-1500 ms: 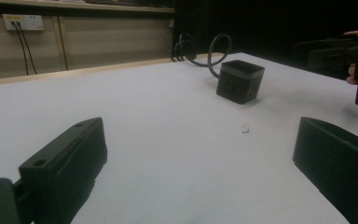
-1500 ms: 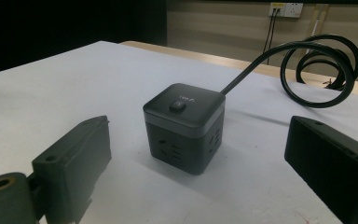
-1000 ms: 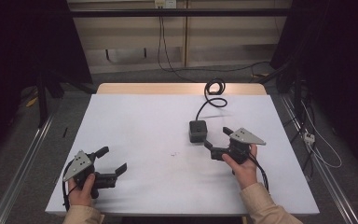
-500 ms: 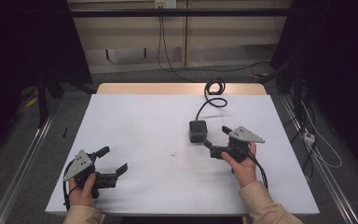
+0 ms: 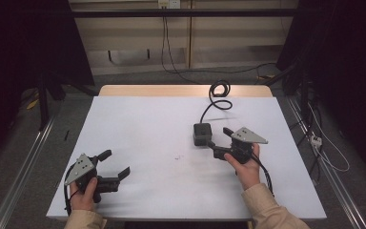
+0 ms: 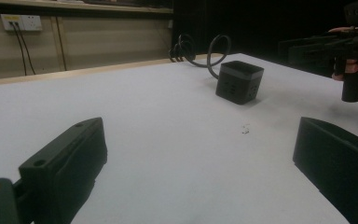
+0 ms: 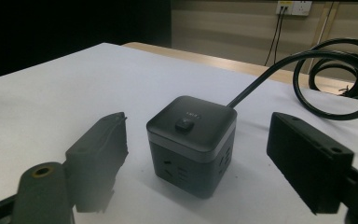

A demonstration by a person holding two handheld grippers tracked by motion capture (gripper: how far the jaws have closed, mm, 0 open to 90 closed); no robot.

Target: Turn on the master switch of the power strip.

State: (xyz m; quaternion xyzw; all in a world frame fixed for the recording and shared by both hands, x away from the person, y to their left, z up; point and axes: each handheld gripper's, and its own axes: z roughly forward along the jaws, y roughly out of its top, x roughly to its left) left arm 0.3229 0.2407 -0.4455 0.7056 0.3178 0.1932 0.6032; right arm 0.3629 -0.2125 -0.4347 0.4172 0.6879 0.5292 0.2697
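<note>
Black power cube (image 5: 202, 134) sitting upright on the white table (image 5: 138, 124), switch button on top, socket holes on the side walls. Thick black cord (image 5: 218, 98) leaving the cube's far side and running off to a coil by the table's far edge.

Right gripper (image 5: 219, 141) just beside the cube, on the near right of it, jaws spread wide and holding nothing. Pointed straight at the cube: in the right gripper view the cube (image 7: 192, 142) stands squarely in the gap between the two jaws, a little ahead of the tips, apart from both. Gap visibly wider than the cube, with spare room either side.

Left gripper (image 5: 116, 165) well apart from the cube, off to its near left close to the table's front edge, jaws likewise spread and empty. From there the cube (image 6: 239, 81) lies far ahead and to the right, with the right gripper (image 6: 307, 46) beyond it.

No real long axis to speak of: cube roughly as wide as deep, so any pair of opposite walls would serve. Only the cord side best avoided, and that faces away from the right gripper.

Nearer by far: the right gripper. Likely next step a short push forward until the jaws flank the two side walls, then a squeeze. Main risk, as judged from here, nudging the cube along the smooth table or snagging against the stiff cord's pull once lifted.
</note>
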